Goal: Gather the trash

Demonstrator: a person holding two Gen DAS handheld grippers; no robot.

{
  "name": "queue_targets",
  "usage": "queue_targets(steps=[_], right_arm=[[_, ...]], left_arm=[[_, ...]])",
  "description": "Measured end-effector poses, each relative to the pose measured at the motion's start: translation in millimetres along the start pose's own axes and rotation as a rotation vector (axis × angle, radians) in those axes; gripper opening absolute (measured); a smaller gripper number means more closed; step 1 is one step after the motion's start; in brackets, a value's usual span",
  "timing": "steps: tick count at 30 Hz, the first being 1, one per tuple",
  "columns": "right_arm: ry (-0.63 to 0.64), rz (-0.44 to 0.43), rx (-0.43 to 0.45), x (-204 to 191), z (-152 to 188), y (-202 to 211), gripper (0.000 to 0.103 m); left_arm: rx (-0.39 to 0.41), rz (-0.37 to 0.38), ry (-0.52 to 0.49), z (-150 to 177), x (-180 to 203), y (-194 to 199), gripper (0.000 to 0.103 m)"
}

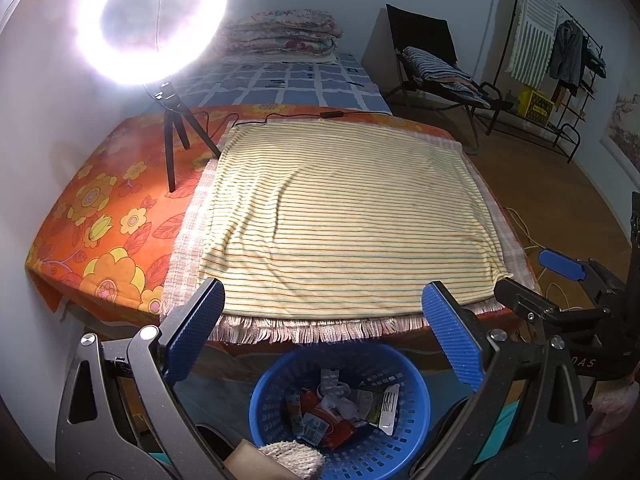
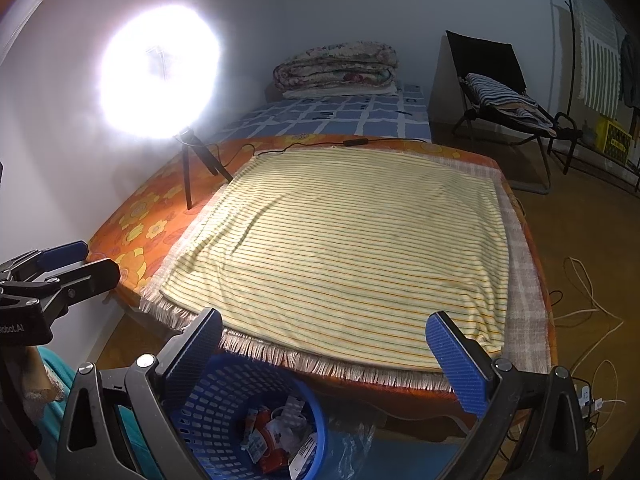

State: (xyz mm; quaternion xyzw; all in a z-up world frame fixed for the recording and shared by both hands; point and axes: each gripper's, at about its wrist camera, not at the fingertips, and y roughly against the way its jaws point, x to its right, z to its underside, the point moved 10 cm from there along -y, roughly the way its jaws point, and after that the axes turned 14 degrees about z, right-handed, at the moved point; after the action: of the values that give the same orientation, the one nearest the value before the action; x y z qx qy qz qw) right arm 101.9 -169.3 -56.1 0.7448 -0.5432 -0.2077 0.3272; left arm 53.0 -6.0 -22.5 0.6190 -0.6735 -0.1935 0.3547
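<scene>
- Both tongs are spread wide and pinch nothing: the left gripper (image 1: 324, 336) hangs over the blue basket (image 1: 416, 380), and the right gripper (image 2: 324, 356) sits just to its right, above the bed's near edge.
- Trash (image 1: 340, 408) lies inside the basket on the floor, touching the foot of the bed: crumpled wrappers, a red-and-white packet, a white sachet, what looks like a blister strip.
- None shows on the striped cloth (image 1: 340, 216) spread over the bed, so the collecting looks close to finished.
- By the look of them, the pieces are light, thin and soft. They should crush under the pads rather than resist, and glossy film may slip, so a pinch across a crumpled fold or a sealed edge seems safest.
- Pieces lie jumbled with no common heading. The white sachet (image 1: 390, 406) is the clearest: its long axis runs roughly from the basket's near wall towards the bed, leaning against the right side.
- Should the basket itself need moving, its perforated plastic rim offers a stiff, light place to grip.
</scene>
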Motion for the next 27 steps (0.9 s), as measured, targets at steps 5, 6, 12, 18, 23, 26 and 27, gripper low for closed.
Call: queue_targets(steps=[5, 6, 12, 18, 23, 26, 27], right_arm=[[0.001, -0.001, -0.001, 1, 0, 0, 0.103], [0.001, -0.001, -0.001, 1, 0, 0, 0.103], [-0.007, 0.004, -0.012, 1, 1, -3, 0.103], [-0.014, 0.008, -0.019, 2, 2, -5, 0.103], [-0.026, 0.008, -0.034, 2, 5, -10, 0.103], [-0.029, 0.009, -0.040, 3, 6, -13, 0.103], [-0.031, 0.010, -0.042, 3, 6, -13, 0.103]], left_arm=[[0.000, -0.002, 0.001, 0, 0, 0, 0.101], [-0.001, -0.002, 0.001, 0, 0, -1, 0.101], [0.002, -0.011, 0.001, 0, 1, -2, 0.101], [-0.001, -0.007, 0.003, 2, -1, -6, 0.101], [0.000, -0.010, 0.002, 2, -4, -5, 0.101], [-0.003, -0.006, 0.004, 4, -4, -8, 0.101], [-0.004, -0.006, 0.004, 5, -4, -9, 0.101]])
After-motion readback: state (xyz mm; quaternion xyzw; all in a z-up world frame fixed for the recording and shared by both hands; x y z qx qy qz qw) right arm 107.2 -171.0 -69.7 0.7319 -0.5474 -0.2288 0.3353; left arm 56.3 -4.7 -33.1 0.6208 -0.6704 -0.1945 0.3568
